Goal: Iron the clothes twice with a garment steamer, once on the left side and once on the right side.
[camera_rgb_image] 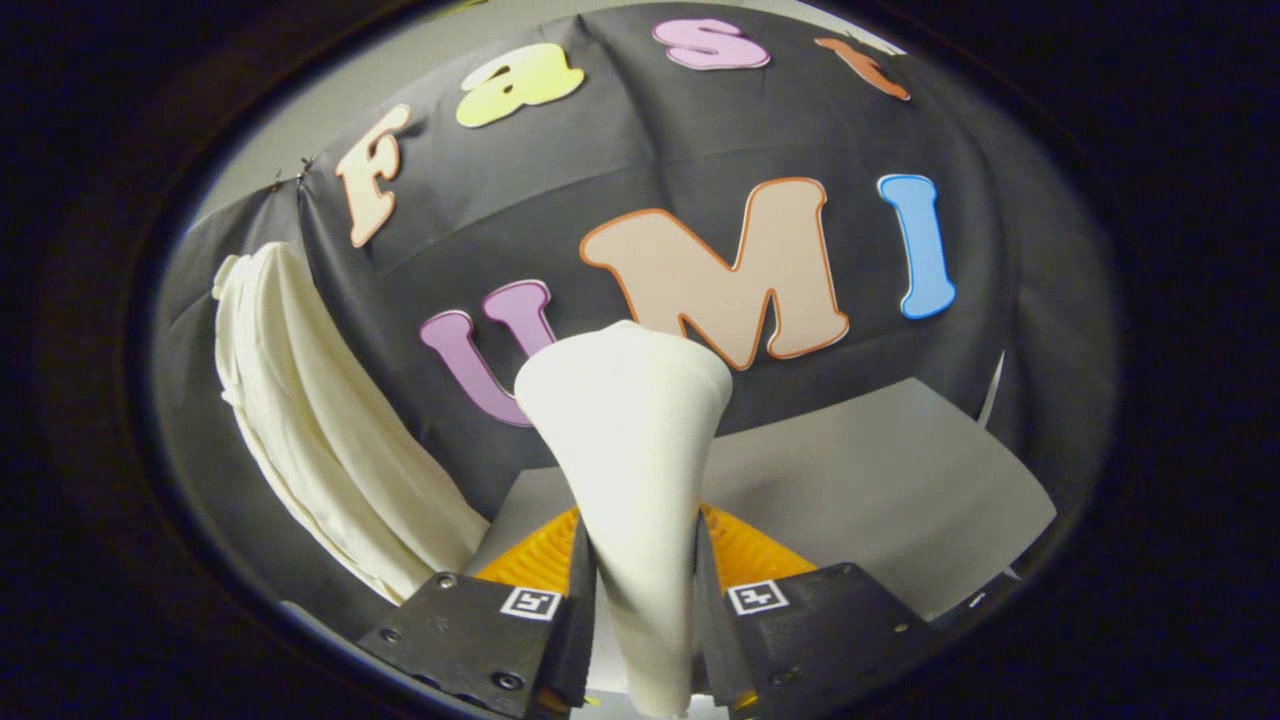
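So the hand-held gripper (pixel 640 600) is clamped on the steamer (pixel 630 470), both fingers pressing its white body, head pointing up. The cream garment (pixel 310 420) hangs off to the left against the wall. I'd swing the head over flat onto the fabric, then stroke slowly down one side.

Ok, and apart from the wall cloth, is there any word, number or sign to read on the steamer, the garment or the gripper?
No word or number can be read on them.
garment steamer, clamped between both fingers of the gripper: plain surface, no print.
white garment, hanging at the wall beyond the fingers: no print.
square markers, one on each finger block: black-and-white patterns, not text.
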The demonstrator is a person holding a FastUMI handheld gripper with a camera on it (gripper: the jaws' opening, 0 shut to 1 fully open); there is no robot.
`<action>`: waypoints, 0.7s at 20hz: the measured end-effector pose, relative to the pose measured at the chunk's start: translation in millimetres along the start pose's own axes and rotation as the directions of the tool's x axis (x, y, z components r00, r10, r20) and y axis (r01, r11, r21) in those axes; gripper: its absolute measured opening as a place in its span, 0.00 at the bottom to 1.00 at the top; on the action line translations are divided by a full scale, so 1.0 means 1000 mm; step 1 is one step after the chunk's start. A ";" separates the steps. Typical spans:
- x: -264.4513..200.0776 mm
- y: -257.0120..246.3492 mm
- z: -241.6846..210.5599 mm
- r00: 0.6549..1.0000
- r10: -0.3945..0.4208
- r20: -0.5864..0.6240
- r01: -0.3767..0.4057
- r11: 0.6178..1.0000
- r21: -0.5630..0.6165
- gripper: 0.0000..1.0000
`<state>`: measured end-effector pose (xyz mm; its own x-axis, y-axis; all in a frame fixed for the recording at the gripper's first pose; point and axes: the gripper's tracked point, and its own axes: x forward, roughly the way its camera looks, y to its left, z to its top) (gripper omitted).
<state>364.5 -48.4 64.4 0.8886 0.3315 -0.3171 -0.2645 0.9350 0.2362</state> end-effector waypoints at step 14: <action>-0.079 0.026 -0.048 0.984 -0.130 0.120 0.134 0.991 -0.029 0.45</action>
<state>269.6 -44.0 51.4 0.9539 0.1899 -0.2323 -0.1538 0.9742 0.1650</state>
